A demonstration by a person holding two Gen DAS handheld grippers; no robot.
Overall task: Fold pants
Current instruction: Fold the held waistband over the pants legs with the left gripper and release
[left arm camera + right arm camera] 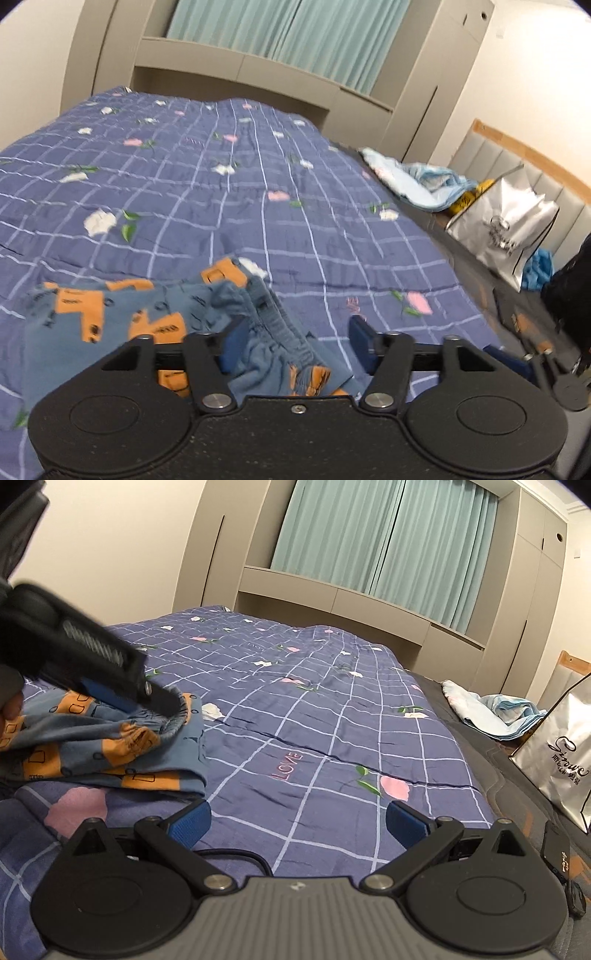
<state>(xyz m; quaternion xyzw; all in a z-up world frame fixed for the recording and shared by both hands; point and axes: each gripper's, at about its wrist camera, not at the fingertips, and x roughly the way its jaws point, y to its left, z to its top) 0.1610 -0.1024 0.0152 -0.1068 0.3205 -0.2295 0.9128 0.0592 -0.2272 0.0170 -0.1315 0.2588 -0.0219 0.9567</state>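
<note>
pants (110, 317): bunched on the bed (221, 177), waistband end between the left tool's pads
left tool (295, 339): jaws apart, released, pads not pressing the cloth
right tool (297, 821): spread, nothing between, beside pants

Blue pants (122, 317) with orange patches lie bunched on quilt (184, 192).

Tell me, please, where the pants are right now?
The pants lie bunched on the quilt at the bed's near edge, waistband between the open left tongs, left of the right tongs.
</note>
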